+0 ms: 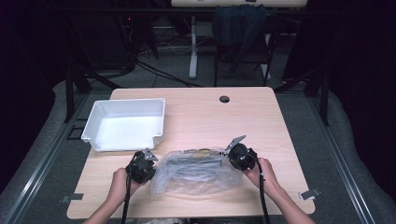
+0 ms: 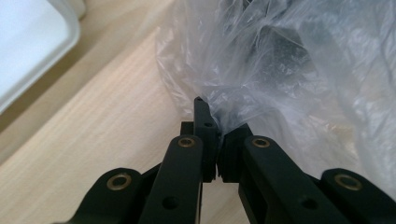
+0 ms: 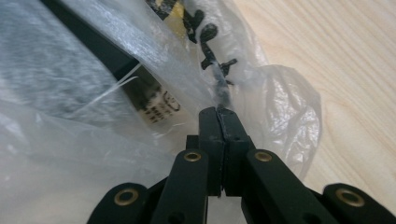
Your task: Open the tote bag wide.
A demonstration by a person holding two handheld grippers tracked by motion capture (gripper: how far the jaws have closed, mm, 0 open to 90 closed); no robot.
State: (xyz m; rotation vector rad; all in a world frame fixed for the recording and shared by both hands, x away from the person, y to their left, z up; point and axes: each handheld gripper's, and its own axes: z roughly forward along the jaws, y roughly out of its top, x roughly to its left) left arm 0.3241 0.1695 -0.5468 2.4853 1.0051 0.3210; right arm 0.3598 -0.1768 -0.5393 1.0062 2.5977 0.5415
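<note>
1. Plastic bag [image 1: 194, 172], clear and crumpled, lies on the wooden table [image 1: 243, 121] between the two grippers, with dark contents showing through the film.
2. Left gripper [image 2: 211, 122]: its jaws are clenched on a pinch of the bag's film, which bunches right at the fingertips; the rest of the bag spreads ahead and to the right of them.
3. Right gripper [image 3: 219, 114]: its jaws are pressed together on a fold of the same bag, the film gathered into a twisted ridge just beyond the fingertips.
4. Writing: black printed marks run along the film directly past the right fingertips, too distorted to read. A pale label [image 3: 156, 105] on the dark contents, up and left of those fingertips, carries small dark print that cannot be made out.
5. White bin [image 1: 125, 123] stands on the table beyond the left gripper, apart from the bag.
</note>
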